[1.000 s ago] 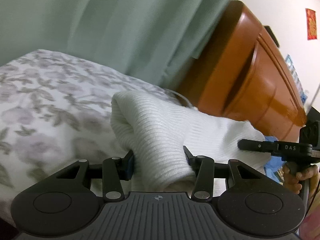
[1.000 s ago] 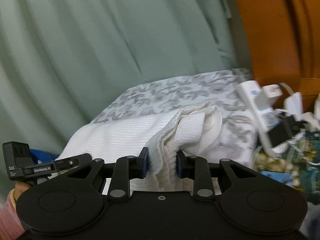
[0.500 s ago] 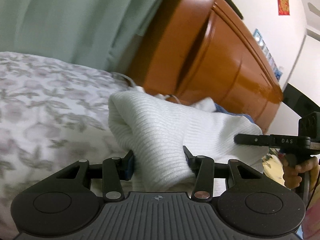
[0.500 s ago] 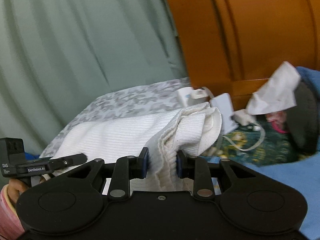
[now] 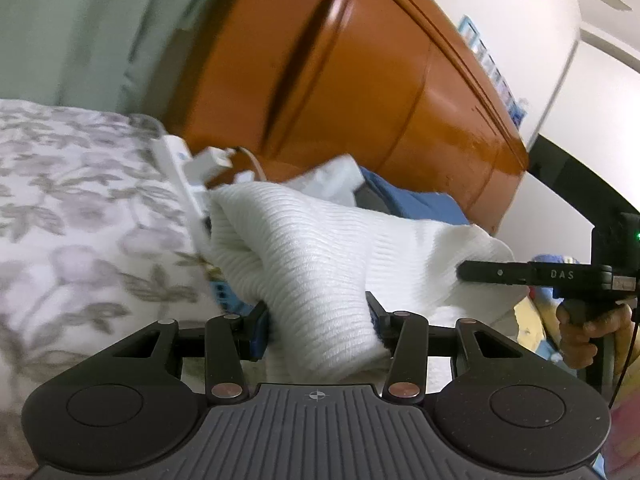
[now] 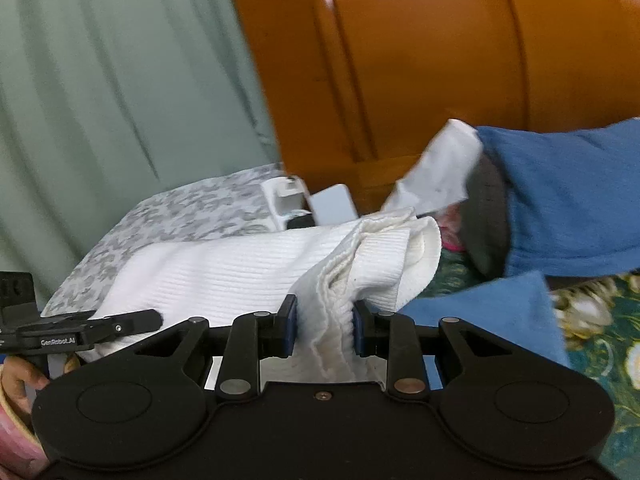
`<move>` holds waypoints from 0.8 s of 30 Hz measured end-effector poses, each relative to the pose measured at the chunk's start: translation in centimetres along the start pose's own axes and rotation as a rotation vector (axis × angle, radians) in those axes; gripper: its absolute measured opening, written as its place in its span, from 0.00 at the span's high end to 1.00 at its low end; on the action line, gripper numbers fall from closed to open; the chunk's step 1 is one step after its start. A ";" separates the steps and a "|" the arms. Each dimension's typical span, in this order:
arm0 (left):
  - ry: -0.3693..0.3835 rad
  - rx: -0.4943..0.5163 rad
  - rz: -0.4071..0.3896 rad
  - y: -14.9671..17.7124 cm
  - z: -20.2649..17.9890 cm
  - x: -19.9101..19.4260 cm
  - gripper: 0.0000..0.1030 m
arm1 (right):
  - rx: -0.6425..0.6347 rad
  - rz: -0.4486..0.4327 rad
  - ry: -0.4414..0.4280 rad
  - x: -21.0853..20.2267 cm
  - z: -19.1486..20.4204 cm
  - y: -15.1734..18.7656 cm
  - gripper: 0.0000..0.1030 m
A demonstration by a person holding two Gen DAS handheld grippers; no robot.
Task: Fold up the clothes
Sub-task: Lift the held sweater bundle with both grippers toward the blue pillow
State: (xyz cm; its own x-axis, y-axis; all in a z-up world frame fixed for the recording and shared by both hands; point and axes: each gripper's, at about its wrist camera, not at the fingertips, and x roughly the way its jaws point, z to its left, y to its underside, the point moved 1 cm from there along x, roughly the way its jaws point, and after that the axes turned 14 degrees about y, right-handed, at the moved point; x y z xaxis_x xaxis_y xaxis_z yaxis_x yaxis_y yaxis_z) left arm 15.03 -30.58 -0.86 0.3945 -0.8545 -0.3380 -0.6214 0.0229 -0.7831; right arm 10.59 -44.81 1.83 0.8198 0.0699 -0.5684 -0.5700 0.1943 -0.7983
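Plainly, white ribbed knit garment (image 5: 316, 264), bunched, clamped between left tongs (image 5: 318, 320) and right tongs (image 6: 324, 326).

Both wrist views look forward, close — sharing the headboard (image 5: 360, 92).

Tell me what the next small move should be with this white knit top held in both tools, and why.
Probably lower it onto a bare patch of the floral bedspread. Both the left tool and the right tool are clamped on bunched ends of the white knit top, which hangs between them near a heap of blue clothes, so it needs a flat surface first.
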 end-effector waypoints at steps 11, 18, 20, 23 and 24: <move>0.061 0.022 0.023 -0.1 -3.3 5.9 0.59 | 0.021 -0.004 0.079 -1.9 -5.7 -0.7 0.73; 0.089 0.030 -0.002 -0.2 -5.0 8.3 0.59 | 0.009 -0.004 0.114 -1.4 -8.3 -2.4 0.74; 0.090 0.034 -0.012 0.0 -5.4 8.9 0.59 | 0.006 0.001 0.122 -1.0 -9.0 -2.5 0.74; 0.081 0.034 -0.013 0.4 -5.5 9.9 0.59 | 0.018 0.009 0.129 0.0 -10.0 -2.4 0.75; 0.078 0.026 -0.009 0.6 -5.4 10.3 0.59 | 0.020 0.014 0.131 0.6 -10.3 -2.4 0.75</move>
State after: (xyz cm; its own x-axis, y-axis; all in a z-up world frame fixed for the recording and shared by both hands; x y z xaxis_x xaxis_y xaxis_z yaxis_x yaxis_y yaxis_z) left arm 15.05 -42.16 -1.96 0.3457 -0.8925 -0.2897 -0.6000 0.0272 -0.7995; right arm 11.87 -55.28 1.36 0.7972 -0.0551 -0.6012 -0.5787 0.2142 -0.7869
